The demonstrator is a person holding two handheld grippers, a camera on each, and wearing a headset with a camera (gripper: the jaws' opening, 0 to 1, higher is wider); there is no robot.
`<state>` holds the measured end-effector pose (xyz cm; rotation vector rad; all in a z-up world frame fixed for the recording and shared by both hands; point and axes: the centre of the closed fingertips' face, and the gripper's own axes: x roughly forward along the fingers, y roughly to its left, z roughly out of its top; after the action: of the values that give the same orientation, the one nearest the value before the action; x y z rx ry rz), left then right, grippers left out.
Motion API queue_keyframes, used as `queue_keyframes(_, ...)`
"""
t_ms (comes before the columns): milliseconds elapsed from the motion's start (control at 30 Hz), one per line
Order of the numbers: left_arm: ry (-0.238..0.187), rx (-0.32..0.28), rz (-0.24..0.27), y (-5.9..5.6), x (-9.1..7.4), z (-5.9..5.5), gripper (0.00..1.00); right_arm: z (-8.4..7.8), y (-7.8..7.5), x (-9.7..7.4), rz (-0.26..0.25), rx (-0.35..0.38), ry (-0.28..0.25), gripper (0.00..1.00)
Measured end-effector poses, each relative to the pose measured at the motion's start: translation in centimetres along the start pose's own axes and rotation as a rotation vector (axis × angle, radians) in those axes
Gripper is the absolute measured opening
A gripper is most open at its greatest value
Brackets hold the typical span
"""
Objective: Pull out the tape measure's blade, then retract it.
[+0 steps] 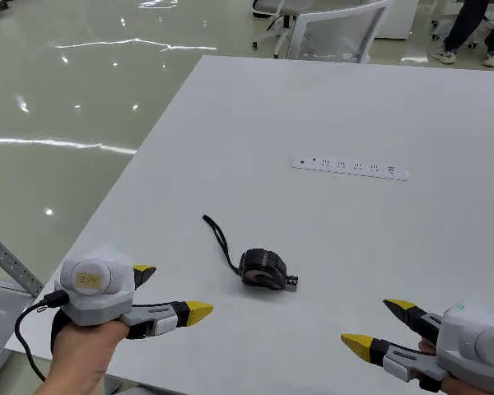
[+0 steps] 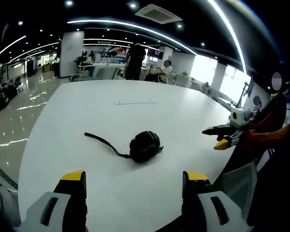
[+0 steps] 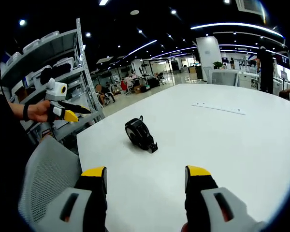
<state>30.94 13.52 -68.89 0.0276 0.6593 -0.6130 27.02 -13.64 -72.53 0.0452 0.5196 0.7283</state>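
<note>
Table (image 1: 379, 99), white and broad, with the tape measure (image 1: 263, 269) resting on it. A long white power strip (image 1: 350, 168) lies flat beyond the tape measure, well apart from it. My left gripper (image 1: 177, 290) hovers left of the tape measure and nearer to me, its yellow-tipped jaws spread wide, holding nothing. My right gripper (image 1: 372, 322) hangs right of the tape measure, also nearer to me, with its jaws just as wide and empty. A black wrist strap (image 1: 218, 234) trails away from the tape measure's far left side. The blade's end hook (image 1: 292, 281) sits tight against the tape measure's case, on its right.
</note>
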Motion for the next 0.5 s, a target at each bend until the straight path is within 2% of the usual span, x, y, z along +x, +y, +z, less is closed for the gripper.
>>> queue_keyframes(267, 0.008, -0.003, 0.002, -0.1, -0.2, -0.7, 0.79, -1.3, 1.4, 0.2, 0.011, 0.003, 0.029, 0.67)
queue_keyframes(500, 0.008, -0.009, 0.004, -0.2, -0.4, -0.9, 0.79, -2.0, 1.5, 0.0, 0.006, 0.027, 0.035, 0.67)
